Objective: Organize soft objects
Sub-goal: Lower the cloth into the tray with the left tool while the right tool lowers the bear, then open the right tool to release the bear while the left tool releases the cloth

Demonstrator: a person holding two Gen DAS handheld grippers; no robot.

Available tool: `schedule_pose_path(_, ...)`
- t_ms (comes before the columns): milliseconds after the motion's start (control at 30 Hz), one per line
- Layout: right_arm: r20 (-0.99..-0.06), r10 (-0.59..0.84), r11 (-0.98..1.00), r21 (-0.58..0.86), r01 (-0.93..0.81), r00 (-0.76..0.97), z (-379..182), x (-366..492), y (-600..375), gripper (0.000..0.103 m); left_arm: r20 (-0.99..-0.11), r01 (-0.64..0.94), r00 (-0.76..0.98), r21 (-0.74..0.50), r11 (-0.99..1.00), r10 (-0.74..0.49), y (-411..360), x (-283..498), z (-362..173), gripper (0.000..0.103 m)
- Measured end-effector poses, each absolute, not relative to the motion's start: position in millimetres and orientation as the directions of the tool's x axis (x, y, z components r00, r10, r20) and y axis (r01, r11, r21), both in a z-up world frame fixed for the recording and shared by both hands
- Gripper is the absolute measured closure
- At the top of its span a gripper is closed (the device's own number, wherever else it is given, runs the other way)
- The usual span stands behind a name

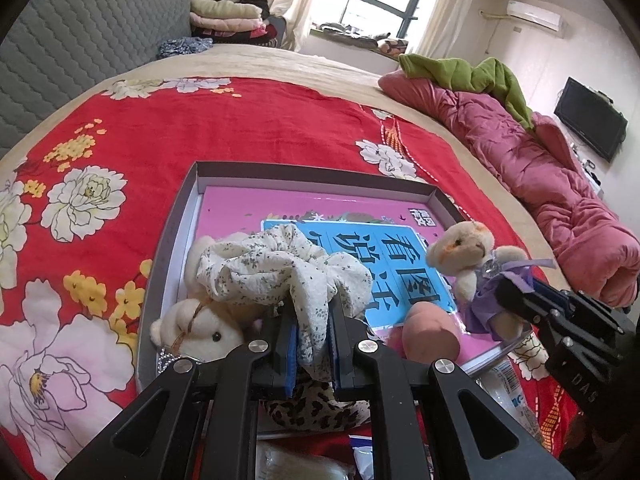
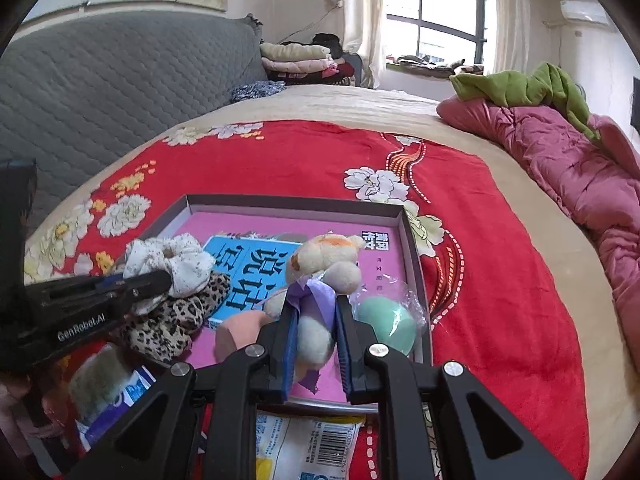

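On the bed, over a red flowered bedspread (image 1: 248, 128), lay a shallow grey-walled box (image 1: 320, 172) with a pink picture book (image 1: 240, 208) flat in its bottom. The left tongs (image 1: 313, 344) were closed tight on a cream floral scrunchie (image 1: 280, 264), a fold of the fabric pinched between the blue pads while the rest bunched up above the near left part of the box. Under it lay a cream teddy bear (image 1: 200, 330) on its side against the left wall, and a leopard-print scrunchie (image 1: 312, 408) showed just below the tongs.

The right tongs (image 2: 316, 340) were likewise clamped shut, on a small cream teddy bear in a purple dress (image 2: 324, 272) (gripped around the body and lower half, its head up and clear of the fingers). It hung over the near right part of the box. Near it in the box sat a pink sponge (image 2: 236, 334) to the left and a mint-green sponge (image 2: 386, 324) in clear wrapping to the right, close to the right wall.

Beyond, a rumpled pink quilt (image 2: 560, 160) with a green blanket (image 2: 520, 88) on top lay along the bed's far edge.
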State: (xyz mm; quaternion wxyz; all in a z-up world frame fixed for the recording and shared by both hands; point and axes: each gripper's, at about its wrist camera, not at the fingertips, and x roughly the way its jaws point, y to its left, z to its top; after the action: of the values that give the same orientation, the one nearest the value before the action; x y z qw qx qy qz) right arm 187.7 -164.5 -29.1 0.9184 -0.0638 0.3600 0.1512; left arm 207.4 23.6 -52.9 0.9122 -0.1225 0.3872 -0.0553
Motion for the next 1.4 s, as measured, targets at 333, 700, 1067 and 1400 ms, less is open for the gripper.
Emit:
schedule_pose_path(333,-0.714,0.193,0.928,-0.089,-0.361,0.673,-44,184,-149,0.085,-0.697,0.011,0.689,-0.265,0.964,-0.199,21,208,-55,0.091)
schedule_pose_path(700,-0.736,0.122,0.944,-0.121,-0.307,0.665,-56,185,-162,0.083,-0.706,0.002,0.68,-0.267,0.964,-0.197,25,210,-58,0.091)
schedule_pose_path(1067,-0.725,0.135,0.942,-0.116,-0.313,0.676,-49,180,-163,0.079,-0.716,0.001,0.672,-0.257,0.966,-0.191,22,211,-60,0.091)
schedule_pose_path(1400,-0.682,0.143,0.939,-0.137,-0.317,0.718,-30,169,-168,0.052,-0.719,0.0,0.668,-0.255,0.967,-0.19,21,212,-61,0.091)
